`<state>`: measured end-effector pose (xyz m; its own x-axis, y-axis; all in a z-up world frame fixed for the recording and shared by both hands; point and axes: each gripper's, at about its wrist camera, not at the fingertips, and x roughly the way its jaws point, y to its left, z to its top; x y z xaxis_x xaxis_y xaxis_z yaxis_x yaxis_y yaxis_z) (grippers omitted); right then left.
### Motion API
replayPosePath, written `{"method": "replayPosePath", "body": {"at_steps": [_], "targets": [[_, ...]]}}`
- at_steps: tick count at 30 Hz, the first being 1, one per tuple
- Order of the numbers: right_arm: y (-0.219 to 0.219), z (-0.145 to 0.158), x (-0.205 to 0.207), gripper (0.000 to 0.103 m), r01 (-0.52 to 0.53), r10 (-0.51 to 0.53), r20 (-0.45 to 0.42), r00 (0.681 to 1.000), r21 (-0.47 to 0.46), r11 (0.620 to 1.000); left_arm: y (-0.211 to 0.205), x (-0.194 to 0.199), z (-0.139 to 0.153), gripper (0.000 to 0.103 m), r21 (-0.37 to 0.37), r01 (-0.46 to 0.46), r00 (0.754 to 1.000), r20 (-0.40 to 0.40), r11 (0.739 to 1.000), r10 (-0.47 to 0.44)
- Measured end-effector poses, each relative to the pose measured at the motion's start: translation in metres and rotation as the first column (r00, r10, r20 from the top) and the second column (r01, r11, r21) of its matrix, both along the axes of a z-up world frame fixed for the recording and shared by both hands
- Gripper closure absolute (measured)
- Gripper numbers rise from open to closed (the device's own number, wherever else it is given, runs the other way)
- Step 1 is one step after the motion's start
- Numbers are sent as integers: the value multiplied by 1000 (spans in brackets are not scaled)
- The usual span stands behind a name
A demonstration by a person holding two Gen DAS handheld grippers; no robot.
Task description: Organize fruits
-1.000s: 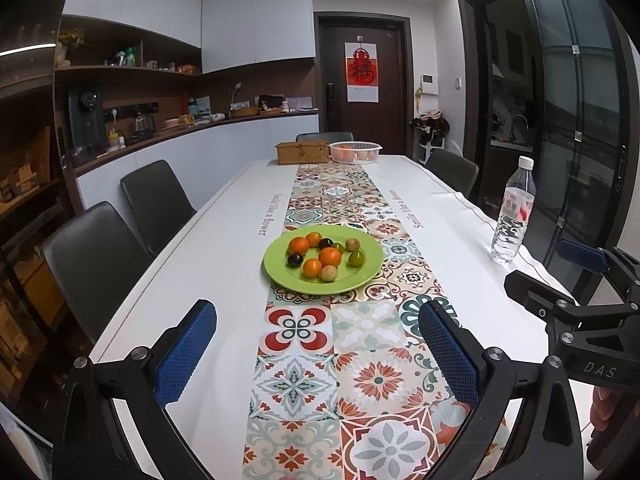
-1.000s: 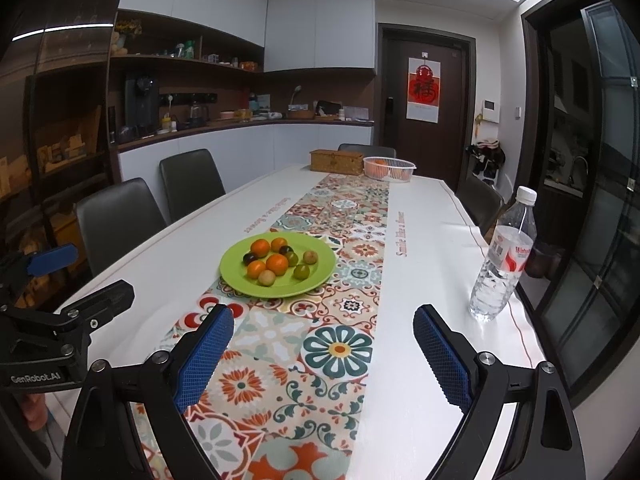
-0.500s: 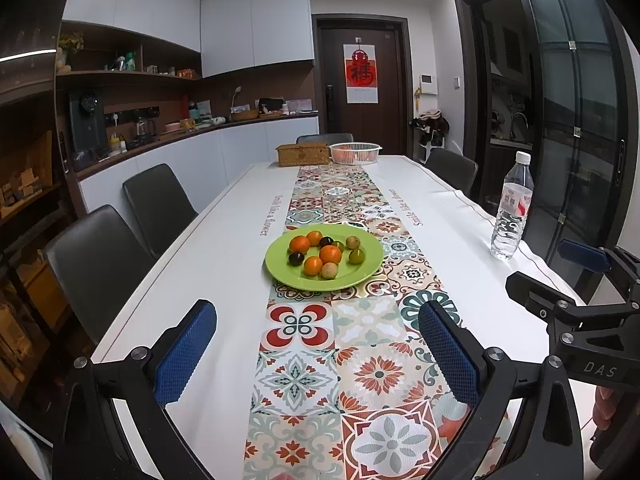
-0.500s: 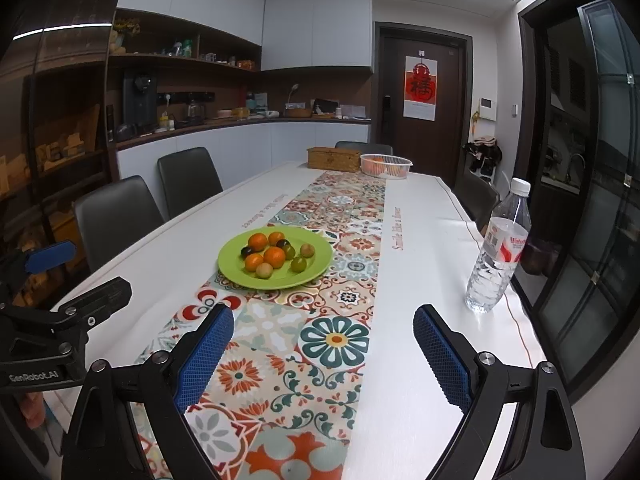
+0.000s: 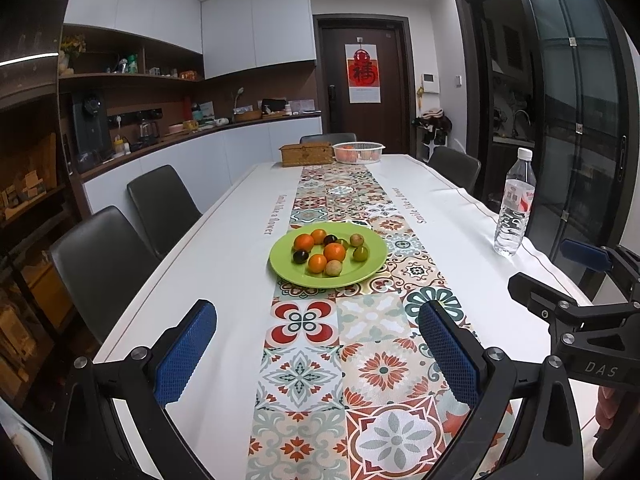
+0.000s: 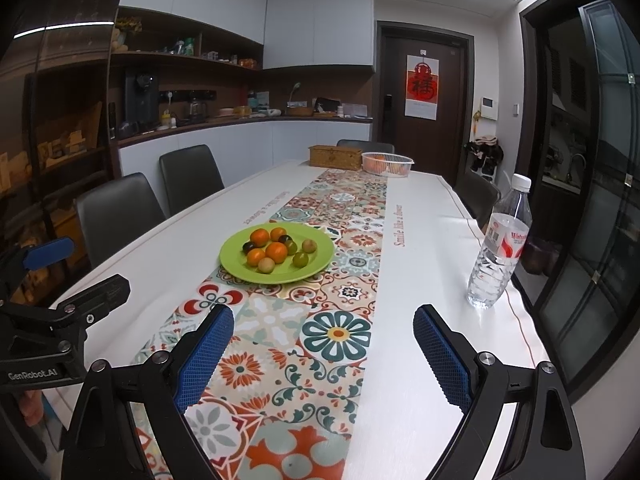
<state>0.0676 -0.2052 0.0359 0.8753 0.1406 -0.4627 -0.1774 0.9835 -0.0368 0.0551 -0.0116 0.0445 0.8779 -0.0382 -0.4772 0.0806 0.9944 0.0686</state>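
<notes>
A green plate [image 5: 362, 276] [image 6: 320, 266] sits mid-table on the patterned runner, holding several small fruits: oranges [image 5: 334, 251] [image 6: 276, 251], dark plums [image 5: 300, 256] [image 6: 249, 246] and green and tan ones [image 5: 360, 254] [image 6: 300, 259]. My left gripper [image 5: 318, 354] hovers open over the near end of the runner, well short of the plate, nothing between its blue pads. My right gripper [image 6: 324, 354] is likewise open and empty, to the right of the left one. Each gripper shows at the edge of the other's view [image 5: 576, 284] [image 6: 60, 276].
A clear water bottle [image 5: 515, 204] [image 6: 500, 244] stands near the table's right edge. At the far end sit a woven box [image 5: 306, 153] [image 6: 336, 157] and a white basket with oranges [image 5: 358, 152] [image 6: 387, 163]. Dark chairs [image 5: 160, 204] line the left side.
The view has shifted slightly, the plate sitting a little farther off than a second ago. Both grippers stay open and empty.
</notes>
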Motion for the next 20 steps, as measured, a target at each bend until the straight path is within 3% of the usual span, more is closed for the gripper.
{"method": "replayPosePath", "body": {"at_steps": [20], "targets": [[2,0,-2,11,-3,3,10,1000,-9,1000,7,-4,5,0,-4,-21,1000,21,1000,21]]}}
